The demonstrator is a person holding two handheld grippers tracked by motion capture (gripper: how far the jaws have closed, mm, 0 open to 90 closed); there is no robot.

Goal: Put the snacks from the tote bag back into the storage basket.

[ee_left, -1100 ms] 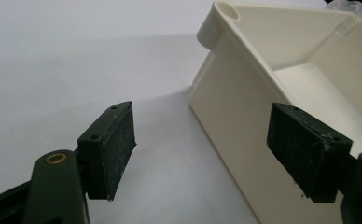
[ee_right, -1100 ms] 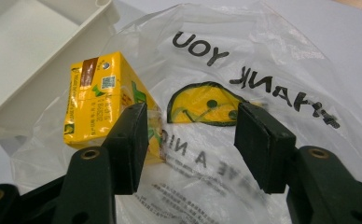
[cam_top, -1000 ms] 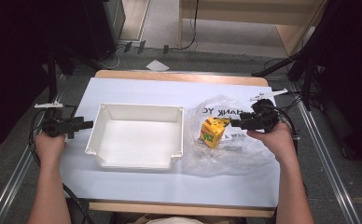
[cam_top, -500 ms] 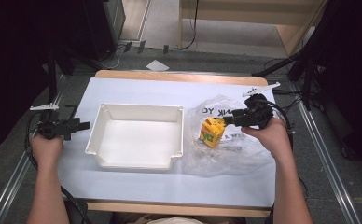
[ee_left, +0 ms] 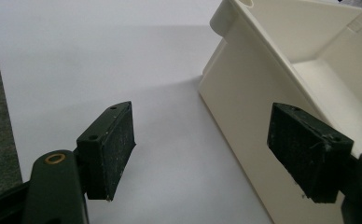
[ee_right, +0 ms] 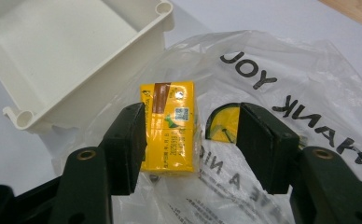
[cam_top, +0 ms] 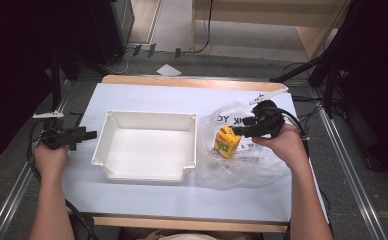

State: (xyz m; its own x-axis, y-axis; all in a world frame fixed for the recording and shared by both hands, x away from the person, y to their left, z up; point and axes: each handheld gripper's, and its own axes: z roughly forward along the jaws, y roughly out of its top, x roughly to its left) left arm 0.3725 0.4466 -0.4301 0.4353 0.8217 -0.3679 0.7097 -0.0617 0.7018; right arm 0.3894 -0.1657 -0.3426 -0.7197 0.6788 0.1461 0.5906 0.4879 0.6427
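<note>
A small yellow cardboard carton [ee_right: 168, 127] with a brown stripe and printed label stands on a crinkled clear plastic bag [ee_right: 281, 93] with black lettering, just right of the tray in the high view [cam_top: 228, 142]. The right gripper [ee_right: 191, 144] points at it, jaws spread wide and just now opening further; the carton sits between them, close against the left-hand pad, with a clear gap to the other pad, so nothing is clamped. In the high view the right gripper [cam_top: 242, 128] hovers just beside the carton, over the bag [cam_top: 242, 165].

A white rectangular plastic tray [cam_top: 146, 145] lies mid-table on the pale blue tabletop [cam_top: 147, 97].

At the tray's left the left gripper [cam_top: 91, 134] is released, jaws apart over bare table, one pad near the tray's outer wall [ee_left: 244, 107].
</note>
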